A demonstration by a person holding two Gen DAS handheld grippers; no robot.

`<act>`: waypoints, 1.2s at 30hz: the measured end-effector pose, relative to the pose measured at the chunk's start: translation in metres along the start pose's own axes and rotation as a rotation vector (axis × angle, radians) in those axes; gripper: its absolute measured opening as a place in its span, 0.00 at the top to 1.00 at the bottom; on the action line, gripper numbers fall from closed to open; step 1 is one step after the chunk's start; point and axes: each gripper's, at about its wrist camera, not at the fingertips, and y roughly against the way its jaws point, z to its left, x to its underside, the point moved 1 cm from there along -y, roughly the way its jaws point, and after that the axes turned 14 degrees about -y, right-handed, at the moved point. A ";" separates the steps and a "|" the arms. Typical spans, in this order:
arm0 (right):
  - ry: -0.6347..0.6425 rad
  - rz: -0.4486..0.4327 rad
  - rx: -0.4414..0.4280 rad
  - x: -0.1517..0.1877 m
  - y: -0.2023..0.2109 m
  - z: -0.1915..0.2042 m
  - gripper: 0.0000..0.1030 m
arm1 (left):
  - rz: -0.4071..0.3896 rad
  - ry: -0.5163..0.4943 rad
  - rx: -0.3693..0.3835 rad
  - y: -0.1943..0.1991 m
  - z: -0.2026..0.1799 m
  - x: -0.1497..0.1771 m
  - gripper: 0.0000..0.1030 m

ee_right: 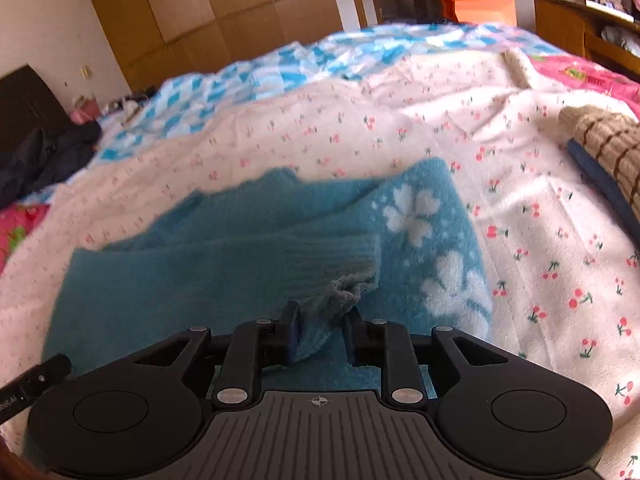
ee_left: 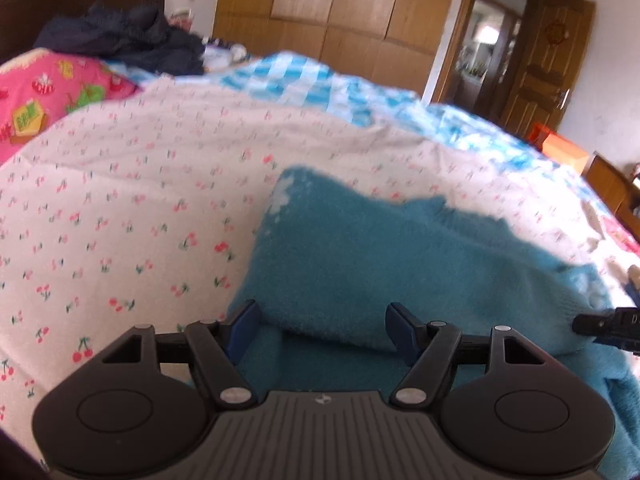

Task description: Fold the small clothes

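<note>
A small teal fleece garment (ee_left: 360,264) with white flower prints lies on a cherry-print sheet (ee_left: 140,200) on the bed. My left gripper (ee_left: 322,330) is open and empty, its fingers astride the garment's near edge. In the right wrist view the same garment (ee_right: 224,264) is partly folded, a sleeve laid across it. My right gripper (ee_right: 320,334) is shut on the sleeve's cuff (ee_right: 344,288), which bunches up between the fingers. The right gripper's tip (ee_left: 608,326) shows at the right edge of the left wrist view.
A blue-white checked quilt (ee_left: 320,84) lies behind the sheet. A dark jacket (ee_left: 132,40) and a pink pillow (ee_left: 52,96) lie far left. Folded clothes (ee_right: 608,160), tan striped over navy, are stacked at the right. Wooden wardrobes (ee_right: 208,8) stand behind.
</note>
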 end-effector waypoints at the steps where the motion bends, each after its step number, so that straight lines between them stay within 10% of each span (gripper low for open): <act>1: -0.007 0.009 -0.002 0.001 0.000 -0.002 0.76 | 0.013 -0.004 -0.005 0.000 0.000 0.001 0.30; 10: 0.065 0.065 -0.128 0.011 0.080 -0.025 0.73 | 0.125 -0.063 0.078 0.073 0.017 0.019 0.30; 20: 0.107 0.363 0.011 0.080 0.155 -0.100 0.72 | 0.393 -0.164 0.107 0.130 0.025 0.061 0.33; 36: 0.027 0.621 0.034 0.131 0.142 -0.120 0.65 | 0.624 -0.197 0.238 0.131 0.012 0.067 0.46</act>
